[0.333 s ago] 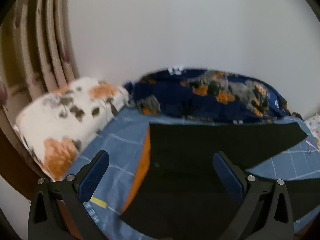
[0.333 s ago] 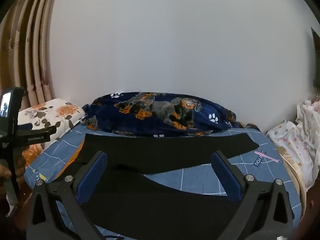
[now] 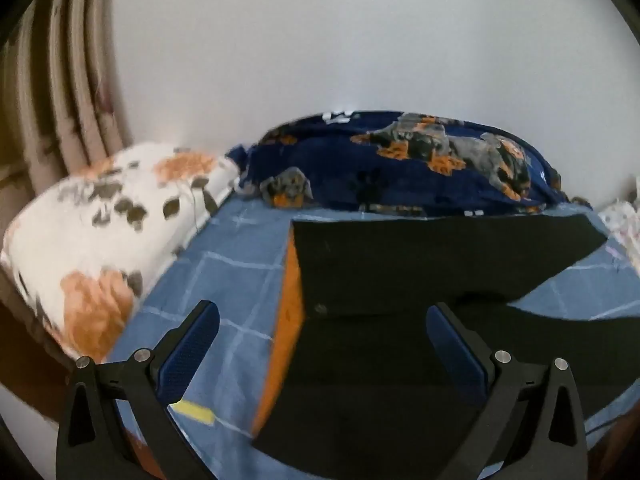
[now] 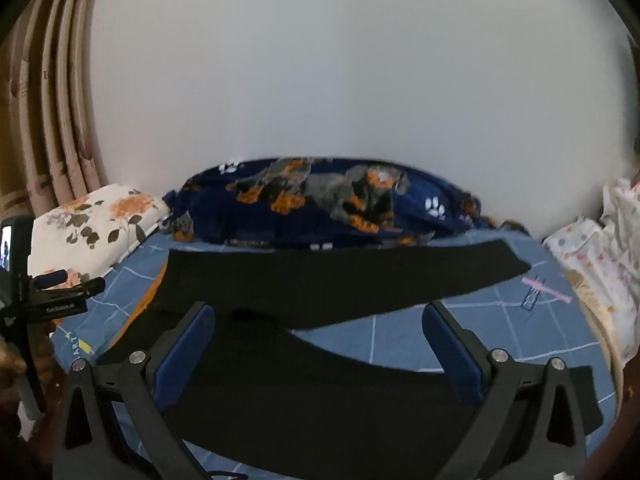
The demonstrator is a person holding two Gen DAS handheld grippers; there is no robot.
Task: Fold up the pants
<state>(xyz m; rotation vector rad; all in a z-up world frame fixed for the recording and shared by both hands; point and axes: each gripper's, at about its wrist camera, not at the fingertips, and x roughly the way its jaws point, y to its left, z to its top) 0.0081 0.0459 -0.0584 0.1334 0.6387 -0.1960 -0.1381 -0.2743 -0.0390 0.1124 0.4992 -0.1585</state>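
Left wrist view: left gripper (image 3: 322, 330) jaws spread wide, nothing pinched. One pair of black pants (image 3: 400, 320) flat on blue checked sheet (image 3: 224, 280), waist at 9 o'clock; one floral pillow (image 3: 88, 232) at 10.

Right wrist view: right gripper (image 4: 318, 330) jaws spread, empty; two pant legs fan toward 3; one dog-print blanket (image 4: 320, 204) at 12.

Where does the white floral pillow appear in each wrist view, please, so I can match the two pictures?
Left wrist view: the floral pillow fills the left side, beside the curtain, left of the black pants.
Right wrist view: the floral pillow sits smaller at mid-left, behind the left gripper.
Shared landmark: the navy dog-print blanket against the wall.
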